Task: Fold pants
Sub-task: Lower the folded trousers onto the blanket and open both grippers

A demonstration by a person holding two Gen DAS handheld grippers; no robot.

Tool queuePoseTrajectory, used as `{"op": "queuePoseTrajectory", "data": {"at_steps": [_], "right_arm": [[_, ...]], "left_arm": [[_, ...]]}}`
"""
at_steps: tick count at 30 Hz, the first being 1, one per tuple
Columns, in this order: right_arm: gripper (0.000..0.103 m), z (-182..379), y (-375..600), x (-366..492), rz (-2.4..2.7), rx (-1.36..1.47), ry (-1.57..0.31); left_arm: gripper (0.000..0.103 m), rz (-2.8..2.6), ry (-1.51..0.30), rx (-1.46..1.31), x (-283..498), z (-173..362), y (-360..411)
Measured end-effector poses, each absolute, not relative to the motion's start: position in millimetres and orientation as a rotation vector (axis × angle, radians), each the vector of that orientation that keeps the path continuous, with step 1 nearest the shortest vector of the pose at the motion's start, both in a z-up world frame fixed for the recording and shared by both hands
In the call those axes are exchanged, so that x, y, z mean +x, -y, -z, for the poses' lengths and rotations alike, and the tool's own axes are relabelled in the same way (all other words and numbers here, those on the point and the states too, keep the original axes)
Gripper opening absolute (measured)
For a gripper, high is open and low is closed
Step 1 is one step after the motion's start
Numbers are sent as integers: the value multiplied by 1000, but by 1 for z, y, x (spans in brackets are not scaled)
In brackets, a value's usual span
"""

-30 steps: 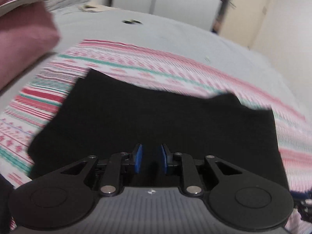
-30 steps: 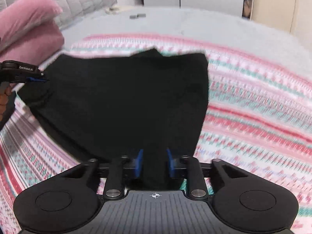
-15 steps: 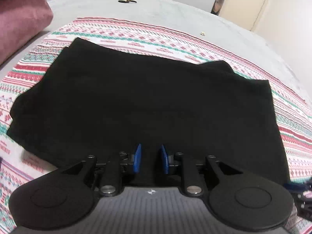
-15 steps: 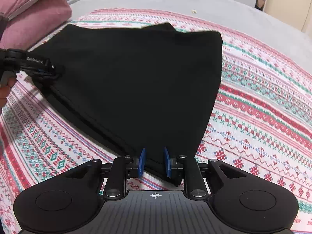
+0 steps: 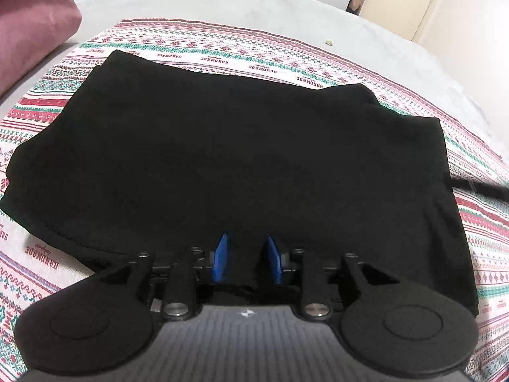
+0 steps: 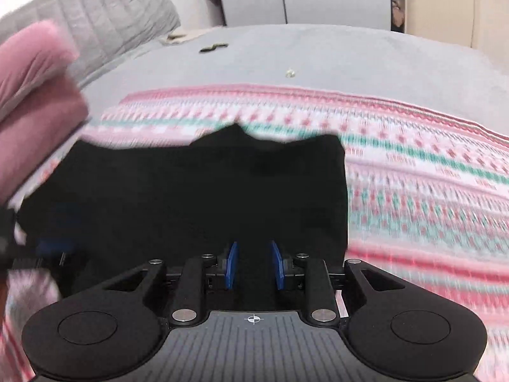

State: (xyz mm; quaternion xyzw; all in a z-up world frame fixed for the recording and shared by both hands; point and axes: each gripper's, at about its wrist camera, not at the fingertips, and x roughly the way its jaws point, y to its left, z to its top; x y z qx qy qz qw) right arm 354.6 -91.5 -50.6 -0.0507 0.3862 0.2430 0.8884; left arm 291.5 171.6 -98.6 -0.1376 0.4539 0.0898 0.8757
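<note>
Black pants [image 5: 241, 159] folded flat on patterned blanket [image 5: 286, 54]. Left gripper [image 5: 246, 259] opening, near hem between narrow jaws. Right gripper [image 6: 254, 265] opening too, moving. Risk: snagged hem dragging layers, undoing the fold.

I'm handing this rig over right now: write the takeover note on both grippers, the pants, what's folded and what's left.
Left gripper: jaws opening, pads apart over the near edge of the pants; no pinch visible.
Right gripper: jaws opening over the pants' near edge; the view is blurred, so a grip cannot be confirmed.
Pants: black, lying folded in a flat, roughly rectangular stack on the patterned blanket, layered edges showing at the left side. Pink pillow sits beyond, on the bed.
Done: at least one fold laid down.
Left: check the edges line up, fold again if a smaller stack is wanted.
</note>
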Motion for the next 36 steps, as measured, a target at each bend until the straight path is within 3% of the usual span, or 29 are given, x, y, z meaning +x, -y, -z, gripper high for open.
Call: {"op": "queuePoseTrajectory", "data": {"at_steps": [6, 8, 12, 14, 16, 20, 29, 36], "right_arm": [[23, 72, 88, 448, -361, -49, -828], [10, 83, 98, 467, -272, -4, -836], [3, 89, 104, 469, -235, 51, -806], [4, 87, 98, 463, -211, 23, -789], [19, 84, 92, 453, -194, 3, -788], [27, 77, 90, 408, -293, -6, -833], [27, 97, 96, 258, -333, -255, -854], [28, 101, 100, 231, -301, -277, -779]], "left_arm": [[55, -189, -947, -269, 295, 101, -169], [56, -186, -947, -261, 295, 101, -167], [56, -182, -947, -265, 295, 101, -167], [56, -179, -945, -273, 293, 100, -168], [56, -175, -945, -281, 292, 100, -170], [56, -167, -948, -302, 291, 98, -175], [57, -166, -933, -256, 288, 100, -170], [61, -179, -918, -204, 281, 100, -166]]}}
